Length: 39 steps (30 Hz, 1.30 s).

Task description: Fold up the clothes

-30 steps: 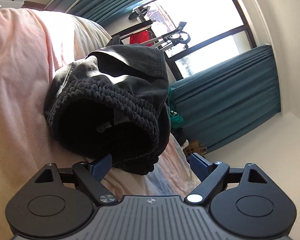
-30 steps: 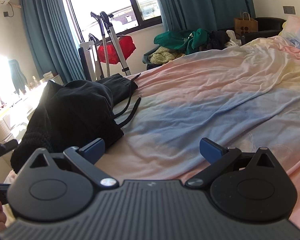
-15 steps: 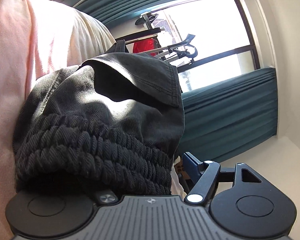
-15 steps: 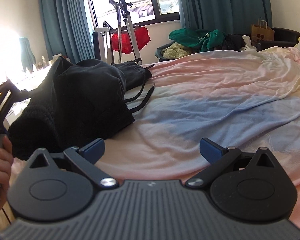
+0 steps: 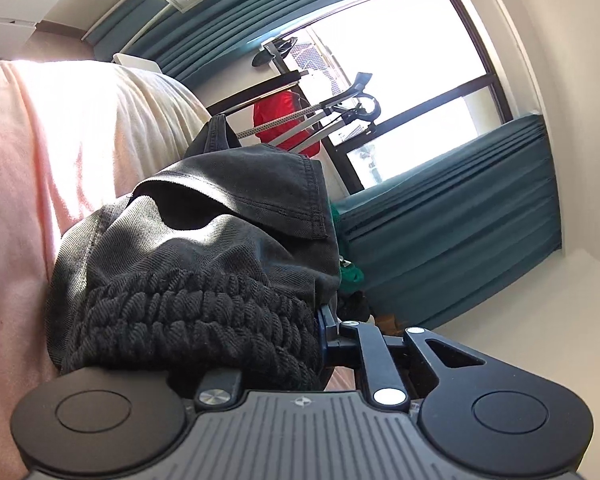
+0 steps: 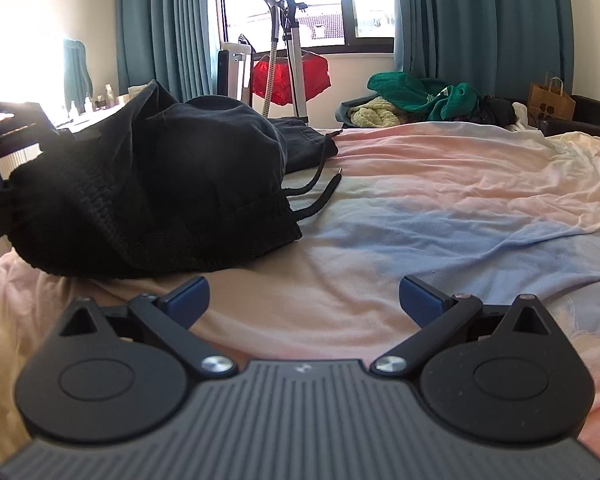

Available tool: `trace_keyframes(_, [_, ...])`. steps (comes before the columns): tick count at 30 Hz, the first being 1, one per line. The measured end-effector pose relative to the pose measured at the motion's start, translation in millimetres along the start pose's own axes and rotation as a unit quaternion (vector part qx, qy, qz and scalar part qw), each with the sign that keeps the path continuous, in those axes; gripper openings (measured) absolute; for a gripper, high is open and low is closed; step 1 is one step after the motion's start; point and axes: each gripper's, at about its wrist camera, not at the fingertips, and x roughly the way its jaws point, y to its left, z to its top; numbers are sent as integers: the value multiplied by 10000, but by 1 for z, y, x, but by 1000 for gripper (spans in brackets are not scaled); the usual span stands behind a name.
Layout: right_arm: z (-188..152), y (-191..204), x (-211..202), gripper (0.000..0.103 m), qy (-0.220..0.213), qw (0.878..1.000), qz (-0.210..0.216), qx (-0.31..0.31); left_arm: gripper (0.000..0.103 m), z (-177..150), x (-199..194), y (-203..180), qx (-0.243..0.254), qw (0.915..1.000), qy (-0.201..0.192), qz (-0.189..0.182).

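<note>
The black trousers (image 6: 152,184) lie bunched at the left edge of the bed, on the pink and blue sheet (image 6: 440,208); two drawstrings (image 6: 320,192) trail from them onto the sheet. The left gripper (image 5: 292,340) is clamped on the ribbed waistband (image 5: 188,316); its right finger presses against the fabric and its left finger is hidden beneath it. The right gripper (image 6: 304,300) hovers low over the sheet just beside the trousers, fingers well apart and holding nothing. Behind the bed: a window (image 6: 300,0), teal curtains (image 6: 480,20), a red garment (image 6: 288,78) on a stand, a green clothes heap (image 6: 420,96), a paper bag (image 6: 550,100).
</note>
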Motion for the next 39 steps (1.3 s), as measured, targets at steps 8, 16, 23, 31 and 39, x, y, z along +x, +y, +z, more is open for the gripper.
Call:
trace_keyframes(8, [0,-2,-9,103,-245,9995,187,16,11,54,-53,12,5,9965,-684,485])
trace_keyframes(16, [3,21,16,99,27,9974,502,-525,11,108,-94,90,-1037,9778,-1437,1123])
trace_keyframes(23, [-3,80,58,76,313,9883,974,-1130,11,112,-98,95,-699,9811,-1358,1191])
trace_keyframes(31, [26,120,109,13,324,9951,453,-814,12,108,-95,95,-654,9855,-1215,982])
trace_keyframes(39, [20,150,18,10,-218,9876,1097,-1103,11,123,-128,50,273,9880,-1331,733])
